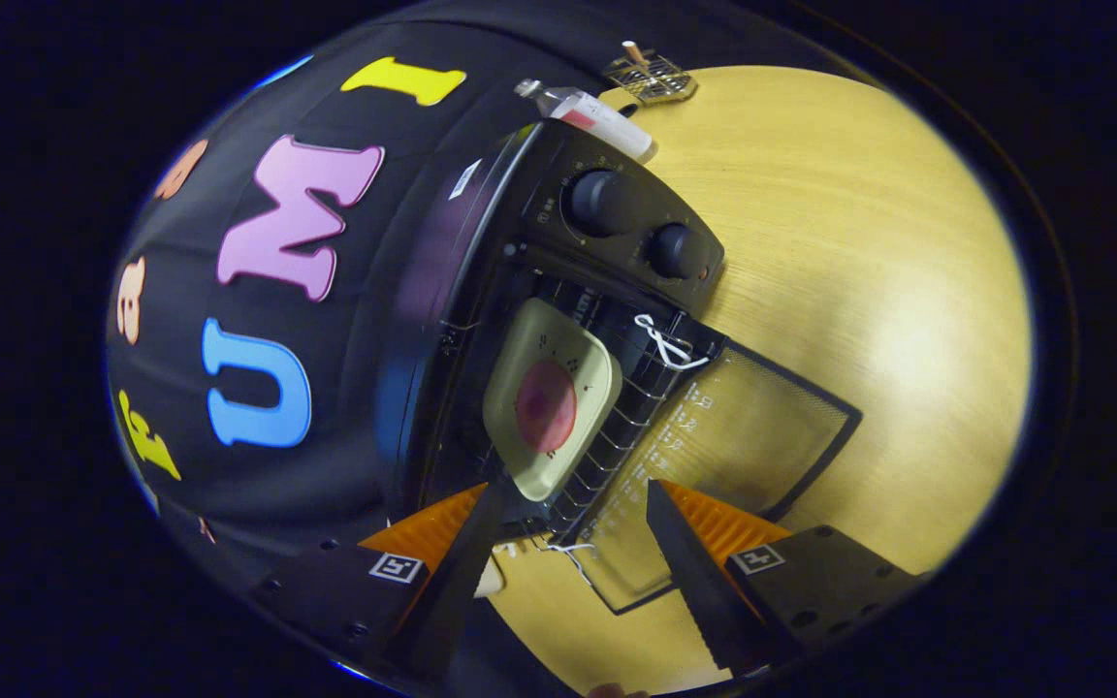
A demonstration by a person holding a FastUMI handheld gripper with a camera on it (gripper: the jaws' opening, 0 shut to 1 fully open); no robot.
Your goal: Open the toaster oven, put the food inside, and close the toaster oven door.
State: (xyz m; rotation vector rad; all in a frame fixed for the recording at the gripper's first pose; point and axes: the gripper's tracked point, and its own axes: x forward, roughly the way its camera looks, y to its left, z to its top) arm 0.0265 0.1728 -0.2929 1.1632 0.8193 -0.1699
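The pale wooden desk [859,291] carries everything here. On it stands the black toaster oven [520,291], its glass door [743,456] swung fully down so that it lies flat over the desk, with a white string [667,344] tied at the door's handle end near the hinge corner. Two round knobs [636,228] sit on the oven's control panel, beside the open cavity. Inside, on the wire rack [617,427], rests a cream-coloured square plate [578,373] holding a round pinkish piece of food [546,407], perhaps a slice of meat, though the picture is too soft to be sure. The hand-held gripper [573,523] hovers just before the oven mouth with its fingers spread apart, holding nothing; the plate's near corner lies just ahead of the gap between them, not touched. Beyond the oven, a clear bottle [588,114] lies on its side, and near it sits a small wire rack [651,78].
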